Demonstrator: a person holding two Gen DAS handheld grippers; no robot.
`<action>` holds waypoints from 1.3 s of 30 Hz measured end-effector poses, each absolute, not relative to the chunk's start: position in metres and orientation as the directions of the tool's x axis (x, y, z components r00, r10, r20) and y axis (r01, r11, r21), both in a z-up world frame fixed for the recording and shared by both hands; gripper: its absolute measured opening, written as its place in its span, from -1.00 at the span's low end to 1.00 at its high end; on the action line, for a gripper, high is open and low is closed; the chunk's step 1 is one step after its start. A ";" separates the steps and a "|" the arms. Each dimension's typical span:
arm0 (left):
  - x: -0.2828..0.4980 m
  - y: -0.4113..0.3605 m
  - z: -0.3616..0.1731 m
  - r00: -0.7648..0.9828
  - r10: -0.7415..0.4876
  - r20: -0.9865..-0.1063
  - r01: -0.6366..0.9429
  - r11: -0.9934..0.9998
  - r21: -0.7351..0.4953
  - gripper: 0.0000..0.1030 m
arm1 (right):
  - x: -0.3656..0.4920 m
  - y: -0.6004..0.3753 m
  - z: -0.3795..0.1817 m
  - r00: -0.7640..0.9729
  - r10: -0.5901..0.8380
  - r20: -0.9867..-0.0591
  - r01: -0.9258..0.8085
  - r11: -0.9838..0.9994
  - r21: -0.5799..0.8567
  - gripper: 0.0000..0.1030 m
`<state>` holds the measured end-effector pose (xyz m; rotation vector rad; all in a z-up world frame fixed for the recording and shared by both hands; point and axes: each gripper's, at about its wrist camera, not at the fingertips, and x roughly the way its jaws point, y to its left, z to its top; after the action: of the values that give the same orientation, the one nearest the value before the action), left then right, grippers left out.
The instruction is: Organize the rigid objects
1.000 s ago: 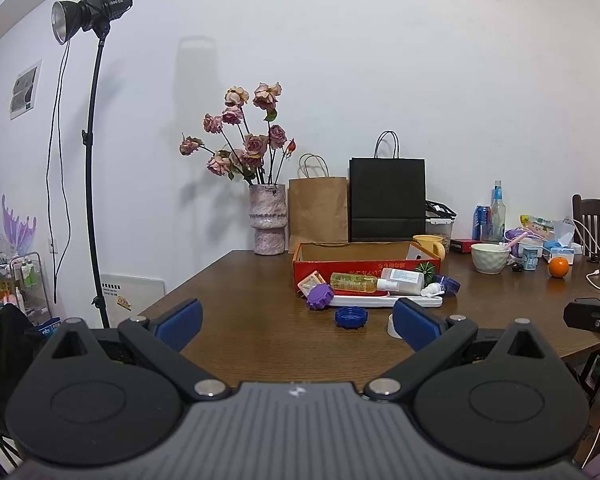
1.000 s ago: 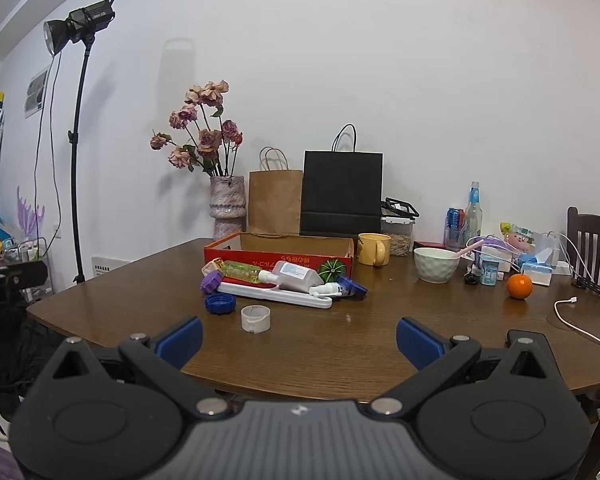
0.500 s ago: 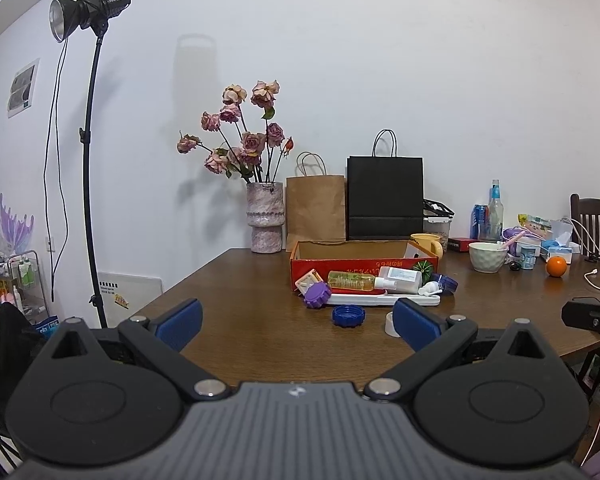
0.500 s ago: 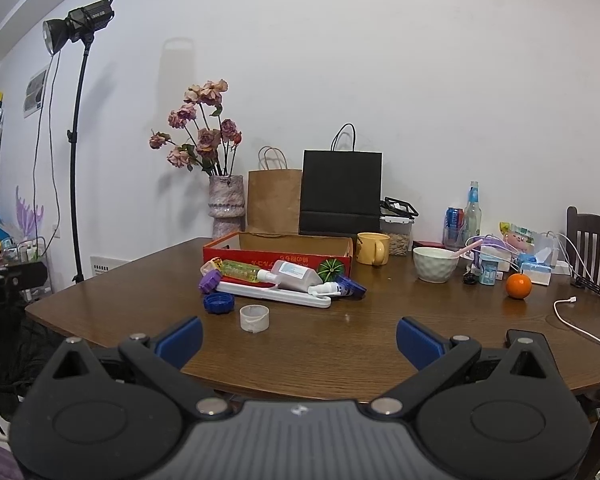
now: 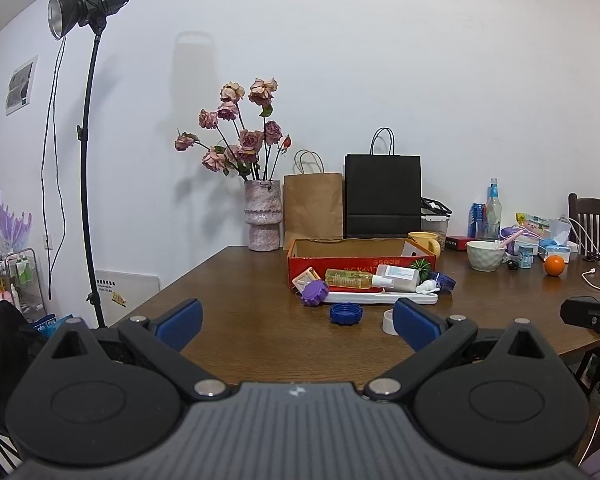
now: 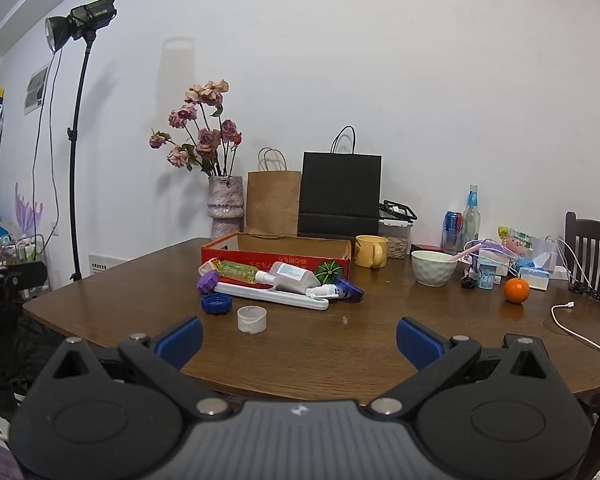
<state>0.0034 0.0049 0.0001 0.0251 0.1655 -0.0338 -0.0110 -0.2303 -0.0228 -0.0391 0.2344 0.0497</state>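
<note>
A red cardboard box (image 5: 360, 258) (image 6: 274, 254) stands open on the brown table (image 5: 240, 300) (image 6: 380, 340). Before it lie a yellow bottle (image 5: 348, 279), a white bottle (image 6: 290, 276), a purple cap (image 5: 315, 293) (image 6: 208, 282), a blue cap (image 5: 345, 313) (image 6: 217, 304), a white ring (image 6: 252, 319), a long white case (image 6: 276, 298) and a green striped ball (image 6: 326, 273). My left gripper (image 5: 298, 324) is open and empty, short of the table's near edge. My right gripper (image 6: 300, 338) is open and empty, over the near edge.
A vase of dried roses (image 5: 262, 220), a brown paper bag (image 5: 312, 206) and a black bag (image 5: 382, 196) stand at the back. A yellow mug (image 6: 372, 251), a white bowl (image 6: 434, 267), an orange (image 6: 517, 290), bottles and a cable (image 6: 580, 332) sit right. A light stand (image 5: 86, 160) rises left.
Both grippers stay open. The left view has drifted slightly, so the table objects sit a little lower and left. The right view is nearly unchanged.
</note>
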 end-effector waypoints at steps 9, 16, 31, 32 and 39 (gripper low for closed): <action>0.001 0.006 -0.001 0.987 -0.033 -0.159 0.038 0.999 0.031 1.00 | -0.010 -0.226 -0.021 0.973 0.046 -0.225 -0.060 0.997 -0.057 1.00; 0.000 0.003 -0.002 0.987 -0.037 -0.157 0.043 0.998 0.038 1.00 | -0.011 -0.230 -0.022 0.974 0.039 -0.223 -0.052 0.997 -0.051 1.00; 0.005 0.003 -0.005 0.984 -0.051 -0.172 0.057 0.998 0.031 1.00 | -0.008 -0.229 -0.023 0.971 0.043 -0.234 -0.056 0.997 -0.050 1.00; 0.007 0.003 -0.005 0.984 -0.057 -0.170 0.064 0.997 0.034 1.00 | -0.007 -0.230 -0.023 0.971 0.042 -0.234 -0.056 0.997 -0.051 1.00; 0.061 0.013 -0.003 0.995 0.030 -0.092 -0.023 0.997 0.072 1.00 | 0.028 -0.255 -0.017 0.969 0.042 -0.243 -0.038 0.999 0.021 1.00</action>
<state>0.0612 0.0129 -0.0031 0.0711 0.0936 0.0269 0.0277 -0.2548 -0.0173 0.0160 0.2462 0.0401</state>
